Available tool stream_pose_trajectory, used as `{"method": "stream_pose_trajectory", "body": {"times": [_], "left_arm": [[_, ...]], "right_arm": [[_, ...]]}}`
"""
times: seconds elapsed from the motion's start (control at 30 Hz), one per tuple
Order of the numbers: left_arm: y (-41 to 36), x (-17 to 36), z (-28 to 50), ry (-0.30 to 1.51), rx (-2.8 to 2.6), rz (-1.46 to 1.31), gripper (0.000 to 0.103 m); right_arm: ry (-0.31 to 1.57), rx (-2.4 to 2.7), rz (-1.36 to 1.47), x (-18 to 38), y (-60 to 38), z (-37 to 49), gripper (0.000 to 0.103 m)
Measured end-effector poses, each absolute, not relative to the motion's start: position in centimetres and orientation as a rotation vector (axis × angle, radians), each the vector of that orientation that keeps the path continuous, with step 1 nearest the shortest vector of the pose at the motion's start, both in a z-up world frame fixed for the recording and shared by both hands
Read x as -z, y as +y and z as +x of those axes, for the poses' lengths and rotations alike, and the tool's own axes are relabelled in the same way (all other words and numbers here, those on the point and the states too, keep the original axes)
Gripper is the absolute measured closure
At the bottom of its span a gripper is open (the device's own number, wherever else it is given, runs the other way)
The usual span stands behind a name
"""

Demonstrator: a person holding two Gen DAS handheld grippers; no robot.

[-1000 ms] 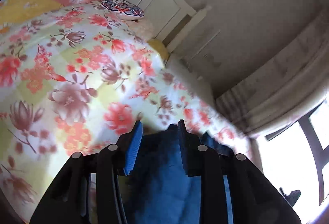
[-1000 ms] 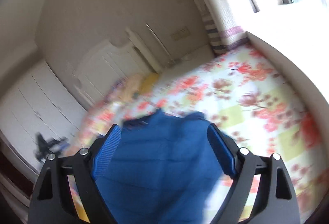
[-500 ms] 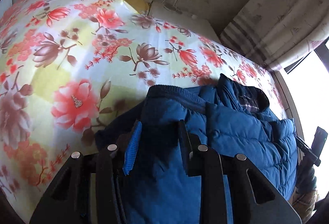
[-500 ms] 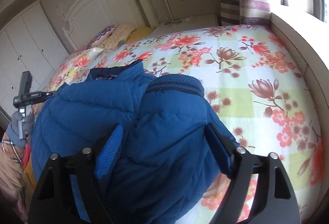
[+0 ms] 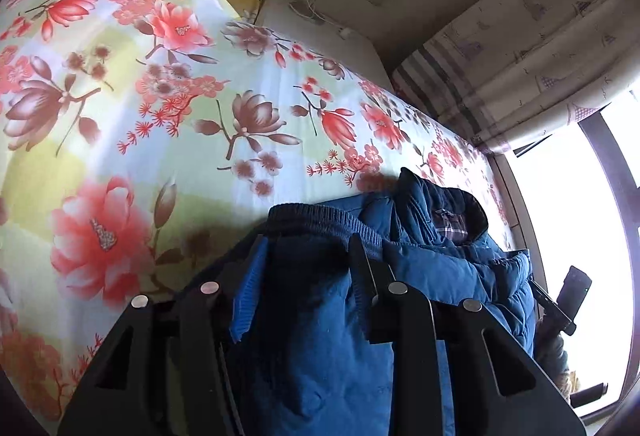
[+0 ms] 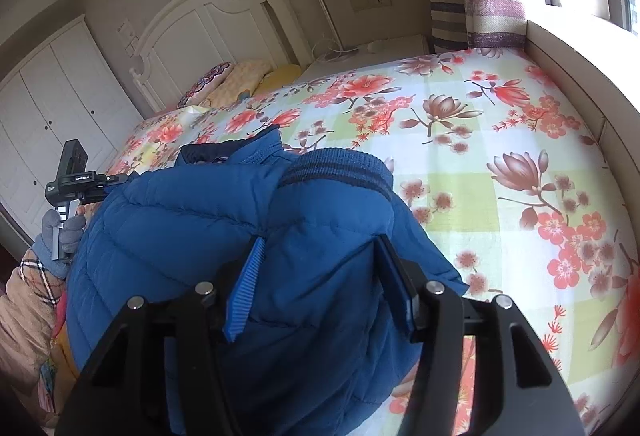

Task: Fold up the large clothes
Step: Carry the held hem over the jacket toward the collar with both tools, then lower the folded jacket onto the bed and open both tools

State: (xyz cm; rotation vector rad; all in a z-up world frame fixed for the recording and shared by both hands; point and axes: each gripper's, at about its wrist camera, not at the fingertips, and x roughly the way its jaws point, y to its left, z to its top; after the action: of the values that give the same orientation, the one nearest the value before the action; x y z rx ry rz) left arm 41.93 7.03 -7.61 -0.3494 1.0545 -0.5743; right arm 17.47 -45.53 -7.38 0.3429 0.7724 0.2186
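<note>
A big blue puffy jacket lies bunched up on the flowery bed. The left hand-held gripper pinches the jacket's sleeve near its ribbed cuff, and its jaws are opening a little. The right hand-held gripper has blue jacket cloth between its jaws, which are closing.

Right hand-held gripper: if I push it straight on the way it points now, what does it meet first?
The blue puffer jacket. The right hand-held gripper already has its fabric between the closing jaws, and the ribbed cuff lies just ahead. Beyond that comes the floral bedspread, though depth is hard to judge.
</note>
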Motion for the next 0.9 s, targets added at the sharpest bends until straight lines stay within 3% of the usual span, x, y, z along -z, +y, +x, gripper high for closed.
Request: {"method": "stream_pose_trajectory", "body": {"times": [0.1,0.17,0.27,0.37,0.5,0.6,0.73,0.8,0.83,0.9], "left_arm": [[6.5,7.9,41.9,1.057,0.555,-0.318,0.075],[6.4,7.1,40.4,0.962,0.494,-0.264,0.079],[5.9,3.8,35.6,0.786,0.462,-0.186,0.085],[5.6,-0.9,31.3,0.652,0.477,-0.145,0.085],[5.1,-5.4,33.5,0.634,0.402,-0.136,0.085],[4.2,-5.1,37.3,0.693,0.339,-0.140,0.085],[2.8,0.8,41.9,0.826,0.260,-0.113,0.085],[2.5,4.7,43.0,0.875,0.213,-0.086,0.084],[2.6,7.4,43.6,0.929,0.209,-0.096,0.084],[3.7,9.2,44.2,0.980,0.231,-0.180,0.083]], "right_arm": [[0.770,-0.215,0.341,7.4,-45.5,17.5,0.048],[0.738,-0.200,0.310,6.9,-45.1,16.9,0.088],[0.615,-0.160,0.179,3.4,-42.5,13.8,0.097],[0.512,-0.166,0.094,-0.9,-40.4,10.9,0.097],[0.480,-0.149,0.073,-5.2,-40.5,12.9,0.097],[0.541,-0.092,0.084,-5.0,-41.3,18.0,0.097],[0.742,-0.037,0.138,1.3,-42.5,24.0,0.095],[0.823,-0.012,0.166,5.6,-43.0,25.4,0.084],[0.843,-0.026,0.182,7.4,-43.3,25.6,0.070],[0.829,-0.053,0.275,8.9,-44.5,25.1,0.055]]}}
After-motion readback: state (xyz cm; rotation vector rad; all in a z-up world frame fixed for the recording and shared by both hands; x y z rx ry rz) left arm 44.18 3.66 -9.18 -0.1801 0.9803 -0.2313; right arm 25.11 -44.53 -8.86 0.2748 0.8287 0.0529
